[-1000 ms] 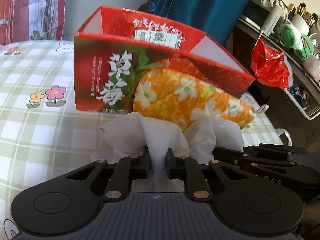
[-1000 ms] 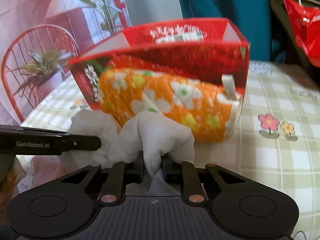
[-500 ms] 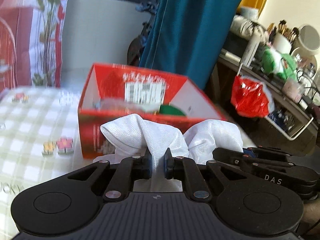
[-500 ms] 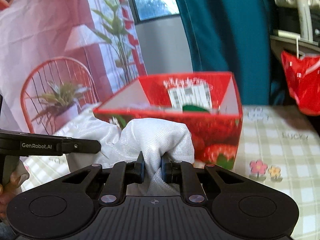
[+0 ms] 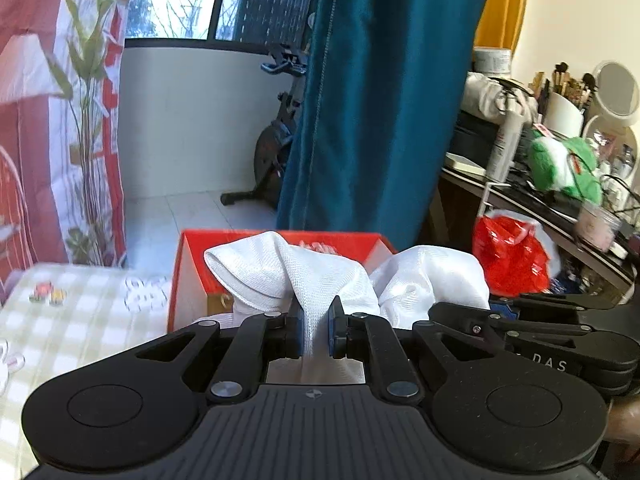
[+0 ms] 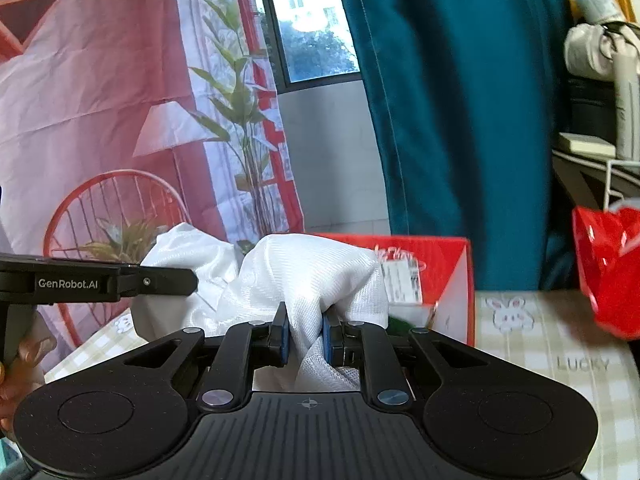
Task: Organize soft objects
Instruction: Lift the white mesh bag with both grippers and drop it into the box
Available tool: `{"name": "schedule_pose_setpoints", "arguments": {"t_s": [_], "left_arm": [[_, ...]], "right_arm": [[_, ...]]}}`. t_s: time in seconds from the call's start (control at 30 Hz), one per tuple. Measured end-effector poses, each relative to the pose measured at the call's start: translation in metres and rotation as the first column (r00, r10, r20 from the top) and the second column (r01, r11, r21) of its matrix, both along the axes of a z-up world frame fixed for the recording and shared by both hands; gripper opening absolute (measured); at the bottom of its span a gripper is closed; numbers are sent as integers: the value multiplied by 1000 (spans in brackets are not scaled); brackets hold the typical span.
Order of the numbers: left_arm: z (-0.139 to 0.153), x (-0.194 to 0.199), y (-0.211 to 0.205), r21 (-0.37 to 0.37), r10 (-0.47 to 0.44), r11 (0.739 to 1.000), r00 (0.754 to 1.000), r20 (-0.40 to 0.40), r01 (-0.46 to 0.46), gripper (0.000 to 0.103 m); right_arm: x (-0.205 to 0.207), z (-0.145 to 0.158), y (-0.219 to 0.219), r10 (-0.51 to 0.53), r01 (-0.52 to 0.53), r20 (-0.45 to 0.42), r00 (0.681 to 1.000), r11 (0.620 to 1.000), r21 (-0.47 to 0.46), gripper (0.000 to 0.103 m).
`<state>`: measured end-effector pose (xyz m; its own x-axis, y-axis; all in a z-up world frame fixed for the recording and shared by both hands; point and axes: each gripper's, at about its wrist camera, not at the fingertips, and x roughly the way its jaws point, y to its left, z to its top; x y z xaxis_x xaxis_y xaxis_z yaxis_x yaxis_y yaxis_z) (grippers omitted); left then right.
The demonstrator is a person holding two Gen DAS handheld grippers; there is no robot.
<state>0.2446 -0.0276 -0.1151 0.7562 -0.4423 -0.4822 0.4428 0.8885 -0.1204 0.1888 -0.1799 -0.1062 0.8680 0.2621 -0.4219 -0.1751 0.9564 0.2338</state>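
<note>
Jaws on both my grippers pinch folds of one white cloth (image 5: 320, 276): the left gripper (image 5: 316, 330) clamps a narrow pleat, the right gripper (image 6: 305, 330) a thicker bunch. I judge this the carrying step, cloth held up in front of the red box (image 5: 192, 264) on the checked tabletop (image 5: 80, 320). Next I must bring it over the opening, lower and release together. It looks woven, limp, billowing above each pinch

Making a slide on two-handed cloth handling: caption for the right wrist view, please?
Right gripper and left gripper both pinch a white cloth before the red box.
</note>
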Motion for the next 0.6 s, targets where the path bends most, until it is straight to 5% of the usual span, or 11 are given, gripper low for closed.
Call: {"name": "schedule_pose_setpoints", "arguments": {"t_s": [0.3, 0.6], "left_arm": [[-16, 75, -13, 24, 62, 998, 998, 9, -63, 12], [-47, 116, -22, 62, 91, 994, 995, -47, -88, 12]], "right_arm": [[78, -4, 2, 17, -15, 21, 1000, 994, -109, 14], [138, -40, 1, 9, -20, -68, 998, 987, -160, 15]]}}
